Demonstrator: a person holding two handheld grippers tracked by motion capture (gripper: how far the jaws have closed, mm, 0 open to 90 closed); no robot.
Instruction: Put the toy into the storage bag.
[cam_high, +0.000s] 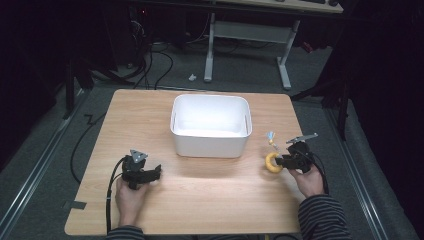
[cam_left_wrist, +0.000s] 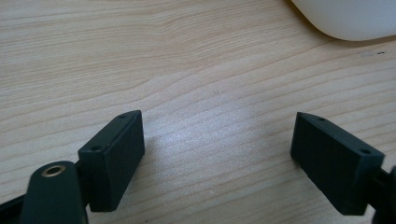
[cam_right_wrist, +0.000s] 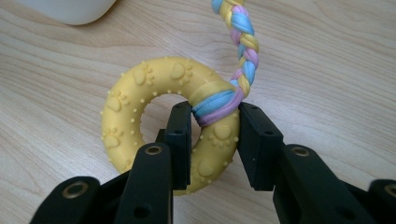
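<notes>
Right hand-held gripper (cam_right_wrist: 214, 140) clamped on yellow ring toy (cam_right_wrist: 140, 116), left hand-held gripper (cam_left_wrist: 217, 158) open, low over table (cam_left_wrist: 187, 70).

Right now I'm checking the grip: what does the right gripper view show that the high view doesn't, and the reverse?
Right gripper view: paw prints and bumps on the yellow ring toy, the jaws of the right gripper clamping it beside the braided rope.
High view: the whole white bin, the left gripper, both hands.
Both: ring, rope, bin, wooden table.
</notes>
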